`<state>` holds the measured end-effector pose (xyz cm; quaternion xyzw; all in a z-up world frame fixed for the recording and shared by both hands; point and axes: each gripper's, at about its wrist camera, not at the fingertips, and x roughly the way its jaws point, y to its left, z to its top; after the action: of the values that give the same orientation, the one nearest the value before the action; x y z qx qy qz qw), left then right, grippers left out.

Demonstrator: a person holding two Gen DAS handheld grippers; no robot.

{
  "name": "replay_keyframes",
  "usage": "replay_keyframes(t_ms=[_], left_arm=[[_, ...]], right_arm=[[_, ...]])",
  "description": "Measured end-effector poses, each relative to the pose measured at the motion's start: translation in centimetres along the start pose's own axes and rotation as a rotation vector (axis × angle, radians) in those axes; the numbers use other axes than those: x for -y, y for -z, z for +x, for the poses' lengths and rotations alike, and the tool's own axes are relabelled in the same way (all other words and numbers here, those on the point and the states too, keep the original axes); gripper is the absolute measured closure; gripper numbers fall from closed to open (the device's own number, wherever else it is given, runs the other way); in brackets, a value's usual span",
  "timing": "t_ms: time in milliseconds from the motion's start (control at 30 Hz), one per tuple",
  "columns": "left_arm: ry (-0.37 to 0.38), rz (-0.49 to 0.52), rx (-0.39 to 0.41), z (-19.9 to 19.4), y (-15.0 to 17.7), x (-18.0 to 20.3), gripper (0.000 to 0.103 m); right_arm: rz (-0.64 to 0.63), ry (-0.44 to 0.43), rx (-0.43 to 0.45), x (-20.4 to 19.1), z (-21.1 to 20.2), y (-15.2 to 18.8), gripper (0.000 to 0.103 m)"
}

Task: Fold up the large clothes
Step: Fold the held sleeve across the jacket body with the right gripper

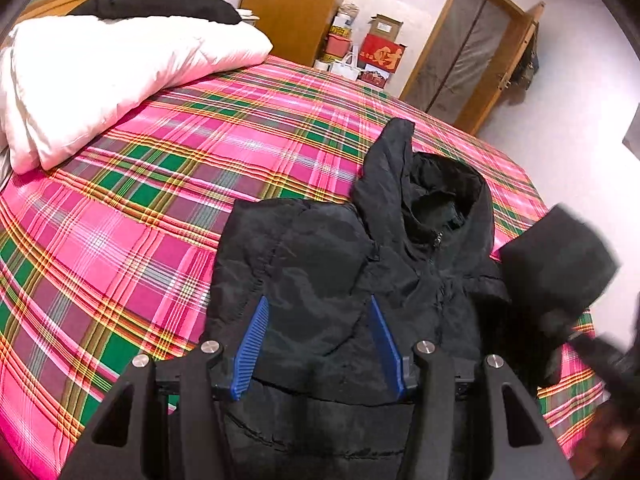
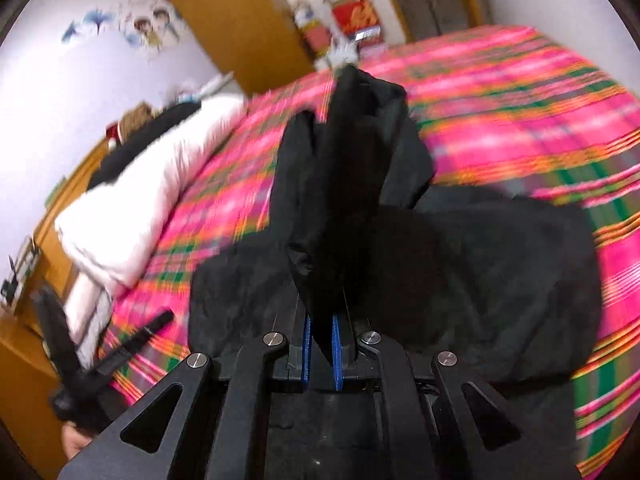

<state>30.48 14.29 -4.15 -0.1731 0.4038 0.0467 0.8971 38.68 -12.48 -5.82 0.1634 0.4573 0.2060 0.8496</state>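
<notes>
A black hooded padded jacket lies front up on the pink plaid bed sheet, hood towards the far side. My left gripper hovers over its chest, blue pads apart and nothing pinched. In the right wrist view my right gripper is shut on a black sleeve, which stands up from the jaws over the jacket body. In the left wrist view the sleeve's cuff shows blurred at the right. The left gripper appears at the lower left.
A folded white duvet with a dark garment on it fills the bed's head end. Beyond the bed stand a wooden wardrobe, stacked boxes and a door. A wooden cabinet is beside the bed.
</notes>
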Motion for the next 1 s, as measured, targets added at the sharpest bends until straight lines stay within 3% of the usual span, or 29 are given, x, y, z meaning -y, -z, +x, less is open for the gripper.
replay_keyframes(t_ms=[133,233,300,333,467,600,733,833,967,1000], left_arm=[[0.012,-0.007,-0.007,0.2,-0.1,-0.1,0.049],[0.017,-0.006,-0.008,0.4,-0.1,0.0,0.049],[0.025,-0.014,-0.006,0.4,-0.1,0.0,0.049],[0.033,-0.019,-0.003,0.4,-0.1,0.0,0.049],[0.071,-0.041,0.006,0.2,-0.2,0.2,0.049],[0.127,-0.08,-0.009,0.7,-0.1,0.3,0.044],[0.219,-0.105,-0.125,3.3,0.4,1.2,0.042],[0.212,-0.074,-0.191,5.3,1.3,2.7,0.043],[0.186,0.011,-0.22,6.8,2.5,4.7,0.044],[0.176,0.039,-0.224,7.1,2.8,5.2,0.055]], right_arm=[[0.022,-0.032,-0.11,0.0,4.8,1.7,0.09],[0.001,-0.065,-0.129,-0.5,5.6,2.3,0.069],[-0.01,-0.103,-0.123,-1.0,5.0,2.5,0.045],[-0.016,-0.121,-0.118,-1.2,4.6,2.5,0.043],[-0.057,-0.174,-0.065,-1.9,1.5,2.3,0.043],[-0.058,-0.114,0.006,0.5,-2.1,2.3,0.043],[0.008,-0.022,0.043,5.2,-4.4,2.6,0.043],[0.072,0.054,0.051,8.8,-5.5,2.9,0.043],[0.124,0.144,0.08,13.2,-7.3,3.0,0.043],[0.127,0.155,0.087,13.8,-8.1,3.0,0.044]])
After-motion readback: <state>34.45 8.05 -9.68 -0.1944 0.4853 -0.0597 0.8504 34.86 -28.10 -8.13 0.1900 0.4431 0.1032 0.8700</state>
